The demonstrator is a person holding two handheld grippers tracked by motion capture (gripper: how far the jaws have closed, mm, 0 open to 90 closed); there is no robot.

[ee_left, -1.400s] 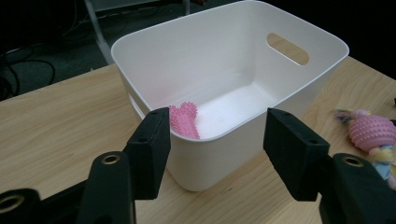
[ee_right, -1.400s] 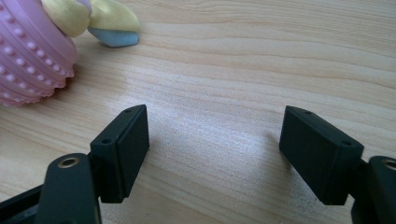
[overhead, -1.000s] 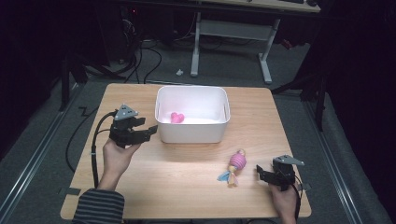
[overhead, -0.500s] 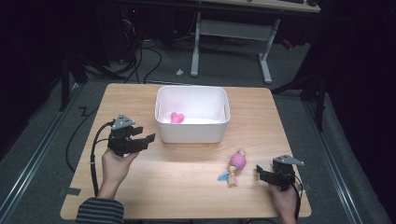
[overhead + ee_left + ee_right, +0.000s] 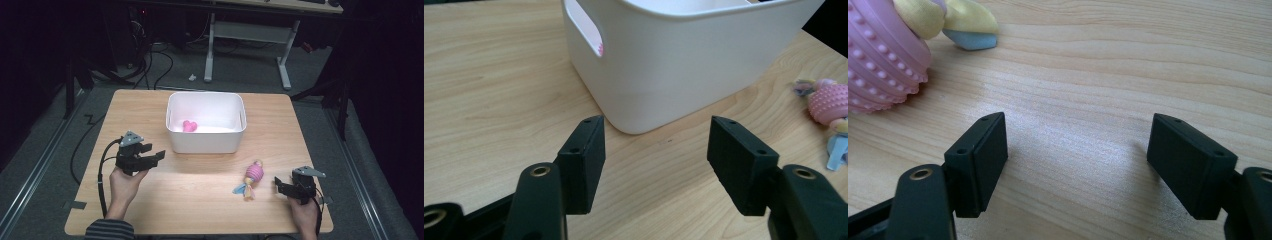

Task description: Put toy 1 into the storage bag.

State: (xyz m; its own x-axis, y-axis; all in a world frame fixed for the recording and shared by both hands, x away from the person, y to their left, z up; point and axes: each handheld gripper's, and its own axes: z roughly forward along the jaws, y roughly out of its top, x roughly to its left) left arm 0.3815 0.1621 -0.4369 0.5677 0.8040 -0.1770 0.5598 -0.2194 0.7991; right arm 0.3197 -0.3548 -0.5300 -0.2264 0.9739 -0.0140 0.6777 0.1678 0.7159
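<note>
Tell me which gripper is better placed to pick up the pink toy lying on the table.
Right. The right gripper sits open just beside the pink toy, which lies close to its jaws. The left gripper, also open, is across the table by the white bin.

On my desk (image 5: 150, 120) the bin (image 5: 206, 145) sits centre-back, a heart (image 5: 189, 126) inside it; the toy (image 5: 251, 179) lies before it, rightward.

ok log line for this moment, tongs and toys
left tongs: open, empty | right tongs: open, empty | pink heart-shaped toy: in white plastic bin | pink ribbed doll toy: on wooden table
</note>
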